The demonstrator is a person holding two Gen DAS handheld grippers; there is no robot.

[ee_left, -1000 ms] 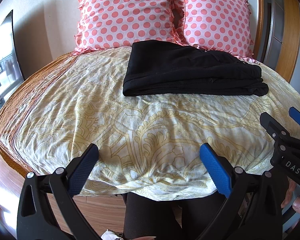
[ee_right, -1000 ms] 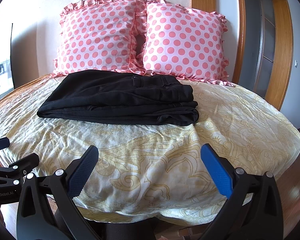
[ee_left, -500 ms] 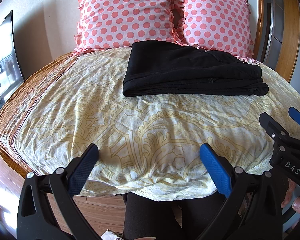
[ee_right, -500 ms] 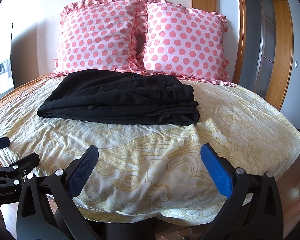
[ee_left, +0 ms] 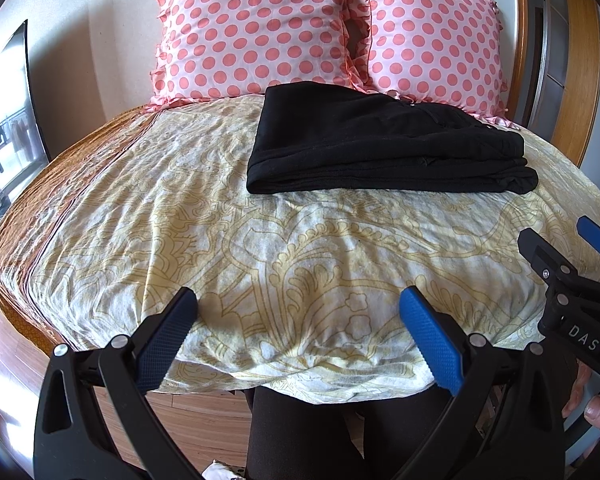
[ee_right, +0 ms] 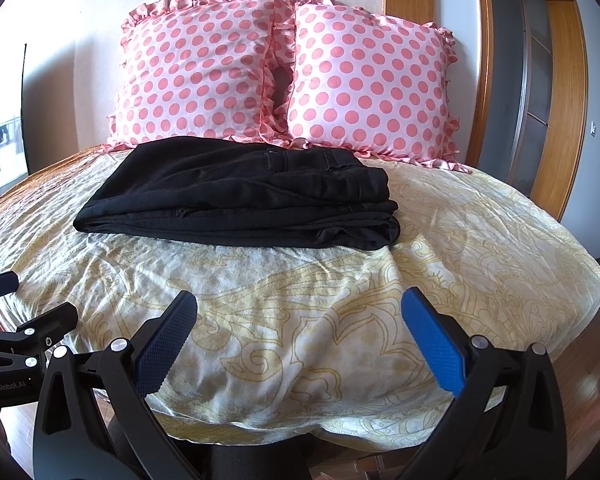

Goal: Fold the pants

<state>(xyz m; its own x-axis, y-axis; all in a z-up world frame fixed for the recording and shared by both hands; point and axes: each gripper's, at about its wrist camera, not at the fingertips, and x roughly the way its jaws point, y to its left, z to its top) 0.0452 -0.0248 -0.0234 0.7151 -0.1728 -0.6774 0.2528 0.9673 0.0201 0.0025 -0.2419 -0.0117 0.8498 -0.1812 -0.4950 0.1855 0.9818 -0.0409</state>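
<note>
Both hand-held grippers, left and right, wide (empty), well short of folded black pants

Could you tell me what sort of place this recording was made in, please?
Most likely a home bedroom. A bed with a yellow patterned cover fills the view, two pink polka-dot pillows lean against the wall at its head, and folded black pants lie on the cover in front of them.

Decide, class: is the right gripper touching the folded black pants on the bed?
Apart. The right wrist view shows the right gripper open, with bare yellow bedspread between it and the pants.
</note>
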